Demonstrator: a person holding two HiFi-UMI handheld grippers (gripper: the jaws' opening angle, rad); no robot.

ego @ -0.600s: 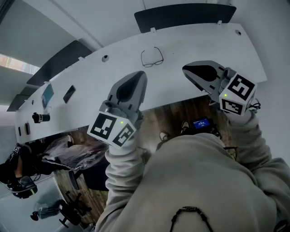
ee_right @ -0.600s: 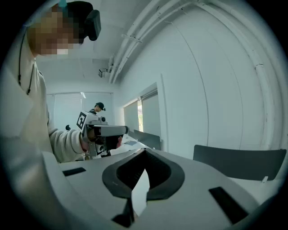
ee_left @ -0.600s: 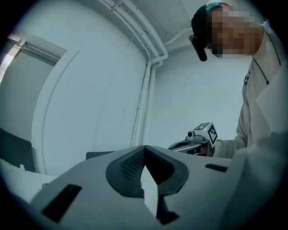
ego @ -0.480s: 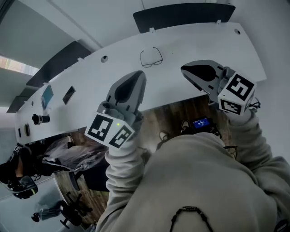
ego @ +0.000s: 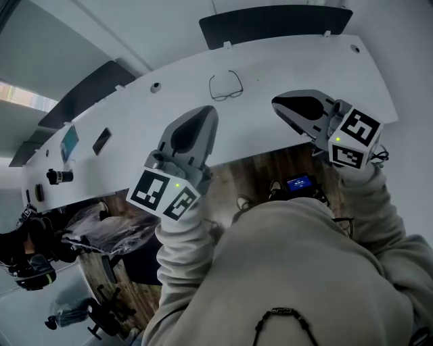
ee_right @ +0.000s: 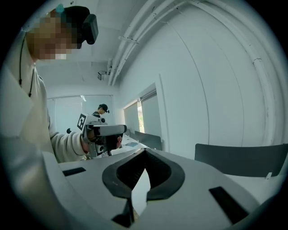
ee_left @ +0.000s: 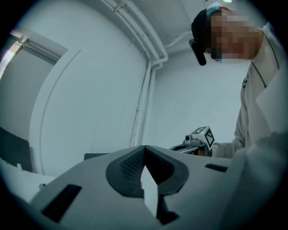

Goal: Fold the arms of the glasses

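Observation:
A pair of thin dark-framed glasses [ego: 225, 86] lies on the white table [ego: 135, 135] with its arms unfolded, toward the far side of the middle. My left gripper [ego: 206, 112] hovers near the table's front edge, short of the glasses and slightly to their left. Its jaws are shut with nothing between them, and in the left gripper view the left gripper [ee_left: 144, 148] points level at a bare wall. My right gripper [ego: 277, 103] hangs to the right of the glasses, also shut and empty. The glasses appear in neither gripper view; the right gripper [ee_right: 145, 152] tilts slightly down.
A dark chair back [ego: 274, 20] stands behind the table and another dark chair [ego: 88, 88] at the far left. A bluish card [ego: 70, 140], a black slab [ego: 103, 140] and a black cylinder [ego: 59, 176] lie at the table's left end. Another person [ee_right: 102, 109] stands far off.

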